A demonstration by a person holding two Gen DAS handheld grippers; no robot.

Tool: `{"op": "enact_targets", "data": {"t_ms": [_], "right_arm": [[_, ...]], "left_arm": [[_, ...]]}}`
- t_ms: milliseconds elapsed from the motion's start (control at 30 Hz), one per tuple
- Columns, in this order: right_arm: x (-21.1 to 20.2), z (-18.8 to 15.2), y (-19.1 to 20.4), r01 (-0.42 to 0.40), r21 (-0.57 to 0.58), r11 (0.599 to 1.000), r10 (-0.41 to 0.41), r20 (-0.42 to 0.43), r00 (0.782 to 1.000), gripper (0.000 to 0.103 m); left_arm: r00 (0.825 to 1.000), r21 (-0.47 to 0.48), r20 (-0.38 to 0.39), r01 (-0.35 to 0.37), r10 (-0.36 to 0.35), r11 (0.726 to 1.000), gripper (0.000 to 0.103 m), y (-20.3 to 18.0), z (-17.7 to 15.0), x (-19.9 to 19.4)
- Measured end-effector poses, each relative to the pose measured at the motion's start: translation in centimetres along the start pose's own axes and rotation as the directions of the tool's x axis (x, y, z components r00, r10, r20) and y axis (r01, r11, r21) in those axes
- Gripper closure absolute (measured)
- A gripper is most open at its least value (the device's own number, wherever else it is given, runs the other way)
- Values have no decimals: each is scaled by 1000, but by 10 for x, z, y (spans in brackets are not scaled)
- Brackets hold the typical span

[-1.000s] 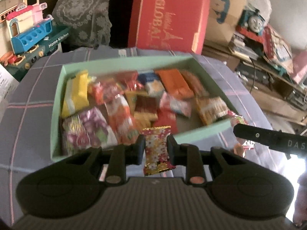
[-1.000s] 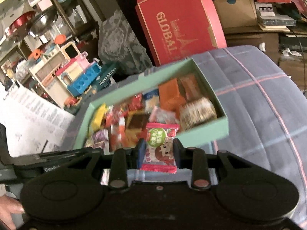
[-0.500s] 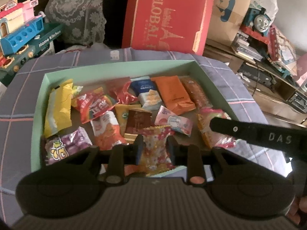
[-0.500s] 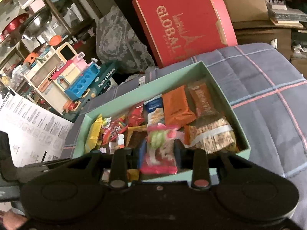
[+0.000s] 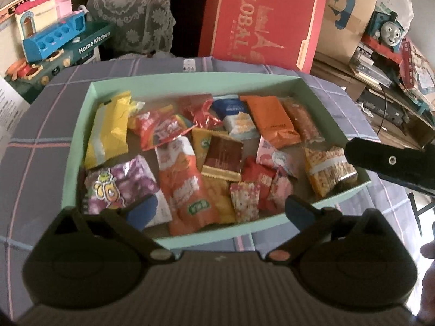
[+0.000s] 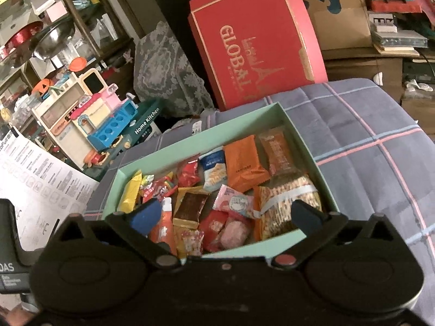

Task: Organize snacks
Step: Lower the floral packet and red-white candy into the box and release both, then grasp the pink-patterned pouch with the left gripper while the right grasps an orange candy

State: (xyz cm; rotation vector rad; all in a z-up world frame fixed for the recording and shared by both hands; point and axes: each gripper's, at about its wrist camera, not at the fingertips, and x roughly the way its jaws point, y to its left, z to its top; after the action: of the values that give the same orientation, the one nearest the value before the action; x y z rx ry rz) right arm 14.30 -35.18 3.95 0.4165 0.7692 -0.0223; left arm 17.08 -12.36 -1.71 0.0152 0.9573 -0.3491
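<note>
Both tools hang over the near rim of the mint-green box (image 5: 320,100), which sits on a grey-blue plaid cloth (image 5: 40,146) (what lies under the cloth cannot be told). The left hand-held gripper (image 5: 218,207) has just been opening and now stands spread wide with nothing between its blue pads; just under it, by the near wall, lies the floral red-and-white packet (image 5: 244,201), free of both fingers. The right hand-held gripper (image 6: 224,216) has likewise just been opening and is spread wide and empty, the pink packet (image 6: 233,232) lying loose in the box below its gap, beside a red one. The snacks fill the box: a yellow packet (image 5: 108,130) at about 10 o'clock in the left view, a purple packet (image 5: 122,184) at 8 o'clock, a tall orange pouch (image 5: 185,179) near the middle, a plain orange packet (image 5: 272,121) at 1 o'clock, and a banded cracker pack (image 5: 329,168) at 3 o'clock, close to the black finger of the other tool. Beyond the box, at 12 o'clock, a red GLOBAL box (image 5: 266,19) stands upright; a toy kitchen (image 5: 54,38) sits at 10 o'clock.
</note>
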Motion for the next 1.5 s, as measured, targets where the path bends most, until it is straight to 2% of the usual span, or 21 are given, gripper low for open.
{"op": "enact_targets", "data": {"t_ms": [1000, 1133, 1267, 1367, 1500], "right_arm": [[-60, -55, -32, 68, 72, 995, -65, -37, 997, 0], [-59, -67, -36, 91, 59, 994, -88, -60, 994, 0], [-55, -89, -42, 126, 40, 991, -122, -82, 989, 0], [-50, -104, -45, 180, -4, 984, -180, -96, 979, 0], [-40, -116, -55, 224, -3, 975, -223, -130, 966, 0]], "left_arm": [[1000, 7, -13, -10, 10, 1000, 0, -5, -50, -51], [999, -3, -33, -21, 21, 1000, 0, 7, -62, -47], [996, -34, -63, -62, 60, 997, 0, 29, -84, -41], [992, -80, -79, -107, 100, 991, 0, 50, -98, -36], [984, -155, -111, -158, 142, 975, 0, 78, -104, -26]]}}
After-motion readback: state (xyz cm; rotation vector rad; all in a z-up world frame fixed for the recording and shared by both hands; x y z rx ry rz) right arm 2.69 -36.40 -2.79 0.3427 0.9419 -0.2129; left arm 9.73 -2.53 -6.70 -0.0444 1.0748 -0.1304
